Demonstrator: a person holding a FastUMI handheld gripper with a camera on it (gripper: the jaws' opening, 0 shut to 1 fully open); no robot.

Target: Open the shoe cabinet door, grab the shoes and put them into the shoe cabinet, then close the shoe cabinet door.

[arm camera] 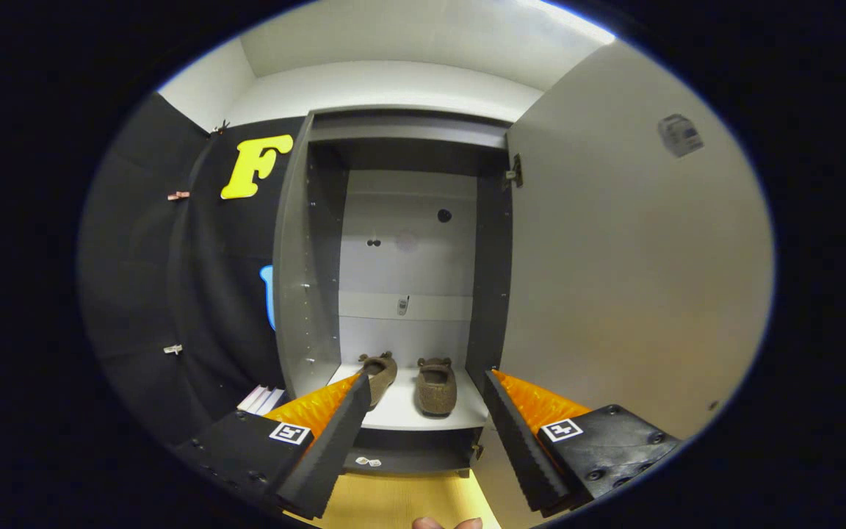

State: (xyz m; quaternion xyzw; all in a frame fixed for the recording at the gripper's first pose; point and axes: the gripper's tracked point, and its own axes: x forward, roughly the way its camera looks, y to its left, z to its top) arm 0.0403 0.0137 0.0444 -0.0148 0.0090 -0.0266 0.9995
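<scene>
Both shoes (416, 382) already sit on the shoe cabinet (408, 411) shelf, beyond the hand-held gripper (427, 382) — fingers spread, holding nothing. The door (614, 294) stands open at right — likely light and stiff, best pushed at its free edge.

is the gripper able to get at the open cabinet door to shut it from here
Probably yes. The gripper is open and holds nothing, both shoes already sit on the cabinet shelf, and the door stands swung open just beside the right finger with nothing between them.
</scene>
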